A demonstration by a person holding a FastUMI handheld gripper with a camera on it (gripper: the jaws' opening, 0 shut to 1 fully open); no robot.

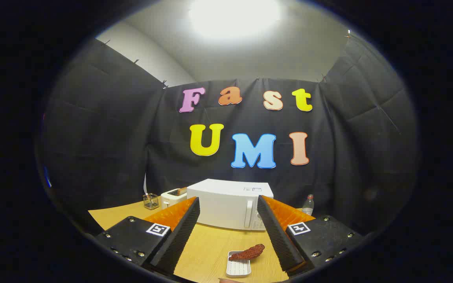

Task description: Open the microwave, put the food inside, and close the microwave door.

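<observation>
A white microwave stands on the wooden table beyond my fingers, its door closed and a vertical handle on the right side of the door. A brown piece of food lies across a small white tray on the table, low between my fingers and nearer the right one. My gripper is open, with nothing between the fingers, held well back from the microwave.
A white toaster sits left of the microwave, with a small wire basket further left. A clear bottle stands right of the microwave. The wooden table runs under everything.
</observation>
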